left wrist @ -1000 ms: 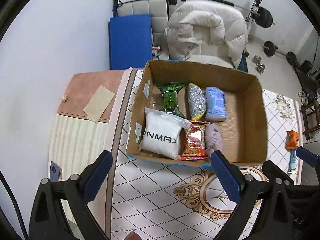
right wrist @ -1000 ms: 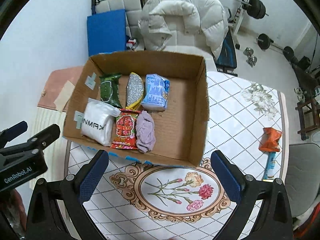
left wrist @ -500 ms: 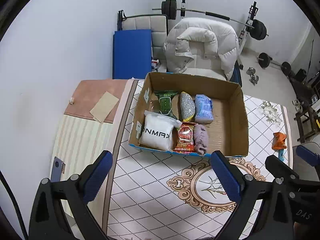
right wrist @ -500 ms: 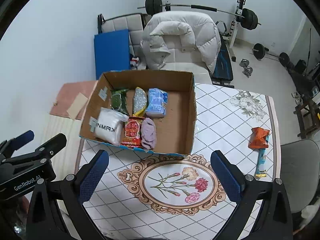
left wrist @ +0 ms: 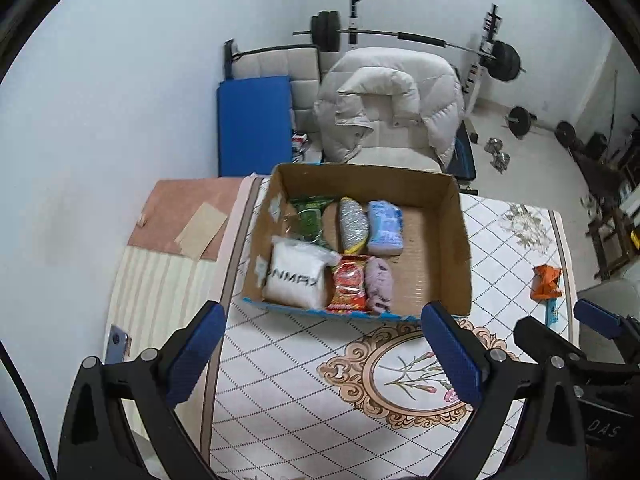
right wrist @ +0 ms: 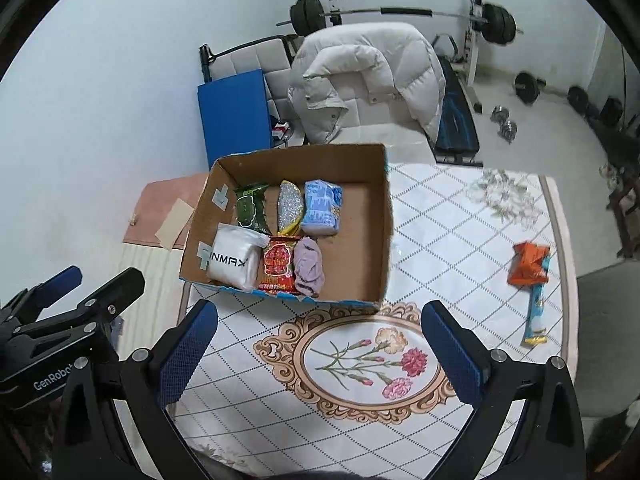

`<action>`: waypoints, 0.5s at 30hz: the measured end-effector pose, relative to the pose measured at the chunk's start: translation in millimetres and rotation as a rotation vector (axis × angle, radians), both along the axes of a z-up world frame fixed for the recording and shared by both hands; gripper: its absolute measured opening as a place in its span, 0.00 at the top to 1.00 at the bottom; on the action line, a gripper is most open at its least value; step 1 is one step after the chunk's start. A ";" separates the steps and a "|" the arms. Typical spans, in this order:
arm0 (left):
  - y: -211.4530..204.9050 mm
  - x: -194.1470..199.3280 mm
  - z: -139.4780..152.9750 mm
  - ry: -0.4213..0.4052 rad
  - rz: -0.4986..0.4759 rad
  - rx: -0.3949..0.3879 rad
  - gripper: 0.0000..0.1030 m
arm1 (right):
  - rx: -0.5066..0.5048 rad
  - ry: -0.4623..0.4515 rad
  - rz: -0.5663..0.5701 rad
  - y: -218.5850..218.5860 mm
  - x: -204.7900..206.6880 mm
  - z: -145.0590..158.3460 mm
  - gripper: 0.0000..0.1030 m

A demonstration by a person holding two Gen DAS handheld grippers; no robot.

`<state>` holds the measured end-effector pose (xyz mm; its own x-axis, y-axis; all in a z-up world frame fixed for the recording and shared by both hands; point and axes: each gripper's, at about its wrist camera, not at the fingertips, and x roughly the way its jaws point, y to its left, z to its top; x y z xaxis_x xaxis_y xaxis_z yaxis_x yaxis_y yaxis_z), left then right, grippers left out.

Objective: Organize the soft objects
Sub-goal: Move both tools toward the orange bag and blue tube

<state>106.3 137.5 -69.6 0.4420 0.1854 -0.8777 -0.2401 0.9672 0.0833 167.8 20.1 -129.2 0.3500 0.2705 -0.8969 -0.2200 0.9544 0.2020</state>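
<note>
A cardboard box (left wrist: 456, 248) (right wrist: 384, 216) stands on the patterned table. Inside lie a white pouch (left wrist: 296, 278) (right wrist: 234, 258), a red packet (left wrist: 349, 284) (right wrist: 279, 265), a purple cloth (left wrist: 379, 284) (right wrist: 309, 266), a green packet (left wrist: 310, 220) (right wrist: 251, 206), a silver sponge (left wrist: 353, 224) (right wrist: 290, 206) and a blue pack (left wrist: 385, 227) (right wrist: 322, 208). An orange packet (left wrist: 547, 282) (right wrist: 530, 263) and a blue stick packet (right wrist: 536, 312) lie on the table's right side. My left gripper (left wrist: 324, 354) and right gripper (right wrist: 320, 354) are open and empty, high above the table's near part.
A chair with a white down jacket (left wrist: 392, 108) (right wrist: 368, 84) stands behind the table. A blue pad (left wrist: 254, 124), a weight bench and barbells fill the back. A striped and pink side surface (left wrist: 160, 264) lies left of the table. A grey chair (right wrist: 608, 340) stands at the right.
Both grippers have risen and drawn back from the box, which looks smaller now. Nothing in the box or on the table has moved.
</note>
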 end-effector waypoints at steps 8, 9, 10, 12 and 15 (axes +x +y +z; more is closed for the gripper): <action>-128.2 83.0 -46.0 0.112 -0.324 0.075 0.03 | -0.046 0.074 -0.234 -135.7 27.8 -34.9 0.00; -147.0 96.0 -57.3 0.145 -0.366 0.048 0.03 | -0.060 0.088 -0.282 -162.4 32.1 -43.8 0.00; -167.9 110.9 -70.6 0.186 -0.409 0.007 0.03 | -0.081 0.104 -0.330 -189.3 36.5 -53.9 0.00; -205.1 135.8 -95.0 0.251 -0.467 -0.059 0.03 | -0.104 0.139 -0.396 -233.0 45.5 -73.9 0.00; -261.7 173.6 -136.5 0.352 -0.519 -0.162 0.03 | -0.086 0.201 -0.470 -292.6 56.8 -110.6 0.00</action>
